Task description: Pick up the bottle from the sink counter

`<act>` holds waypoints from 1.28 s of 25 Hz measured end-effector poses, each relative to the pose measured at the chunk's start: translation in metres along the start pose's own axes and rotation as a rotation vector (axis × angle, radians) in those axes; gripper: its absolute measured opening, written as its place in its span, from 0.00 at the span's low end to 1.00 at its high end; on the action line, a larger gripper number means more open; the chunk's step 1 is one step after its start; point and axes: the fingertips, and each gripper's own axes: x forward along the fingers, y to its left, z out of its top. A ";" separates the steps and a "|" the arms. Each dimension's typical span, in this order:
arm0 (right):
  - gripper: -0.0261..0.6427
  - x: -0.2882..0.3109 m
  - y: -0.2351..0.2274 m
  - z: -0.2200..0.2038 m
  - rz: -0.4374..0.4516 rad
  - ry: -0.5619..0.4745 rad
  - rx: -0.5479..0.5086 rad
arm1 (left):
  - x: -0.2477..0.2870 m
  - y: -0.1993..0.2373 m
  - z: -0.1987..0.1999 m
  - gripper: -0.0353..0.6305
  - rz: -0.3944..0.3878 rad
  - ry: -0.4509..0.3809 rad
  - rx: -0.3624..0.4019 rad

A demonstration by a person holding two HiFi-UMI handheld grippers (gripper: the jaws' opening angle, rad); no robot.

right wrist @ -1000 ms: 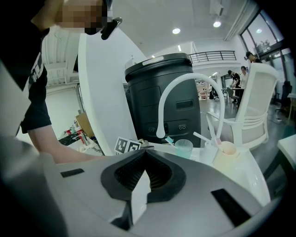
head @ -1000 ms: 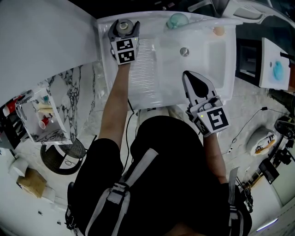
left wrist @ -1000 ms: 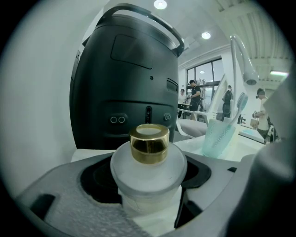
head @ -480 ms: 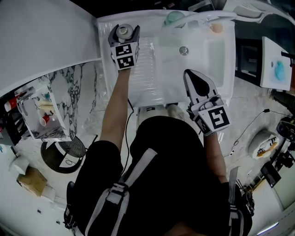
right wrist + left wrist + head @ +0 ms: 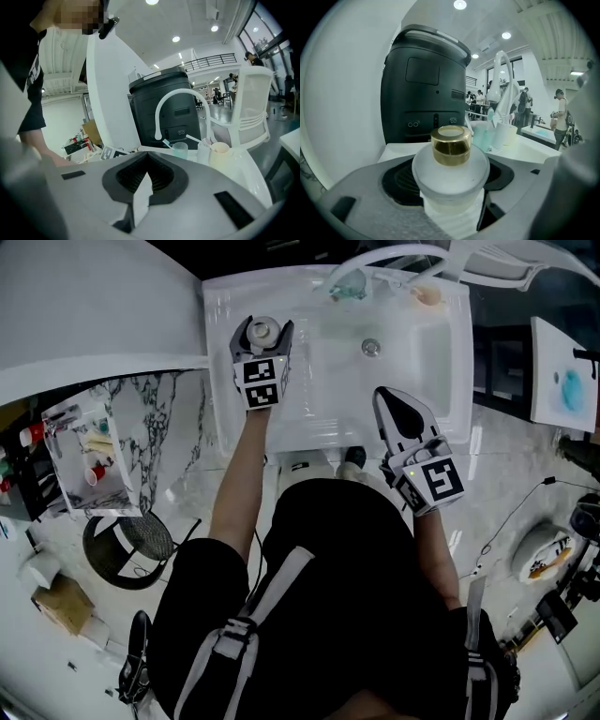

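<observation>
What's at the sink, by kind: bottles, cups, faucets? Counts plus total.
Bottles: 1, the gold-capped bottle
Cups: 3, teal cup, white cup, cream cup
Faucets: 1, white faucet
Total: 5

- One bottle (image 5: 451, 161), gold-capped.
- Three cups at the sink counter's (image 5: 217, 352) far edge: teal cup (image 5: 180, 149), white cup (image 5: 202, 149), cream cup (image 5: 219, 153). The white one is only dimly seen.
- One arched tap (image 5: 180, 105).
- One drain (image 5: 371, 348).
- One black appliance (image 5: 424, 84) behind the far edge.
- Two grippers: left gripper (image 5: 263, 329), right gripper (image 5: 387, 395).
</observation>
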 end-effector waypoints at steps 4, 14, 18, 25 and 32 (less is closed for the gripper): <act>0.04 -0.015 -0.006 -0.005 0.009 -0.035 0.024 | -0.030 -0.030 0.004 0.56 -0.024 -0.009 0.015; 0.04 -0.070 -0.016 -0.026 0.017 -0.059 -0.036 | -0.089 -0.099 0.014 0.56 -0.058 -0.021 0.040; 0.04 -0.103 -0.019 -0.027 0.015 -0.108 -0.012 | -0.111 -0.130 0.019 0.56 -0.066 -0.019 0.052; 0.04 -0.166 -0.029 -0.041 0.004 -0.139 -0.017 | -0.154 -0.191 0.018 0.56 -0.103 -0.013 0.045; 0.04 -0.223 -0.027 -0.062 0.015 -0.131 -0.047 | -0.201 -0.256 0.005 0.56 -0.147 -0.006 0.038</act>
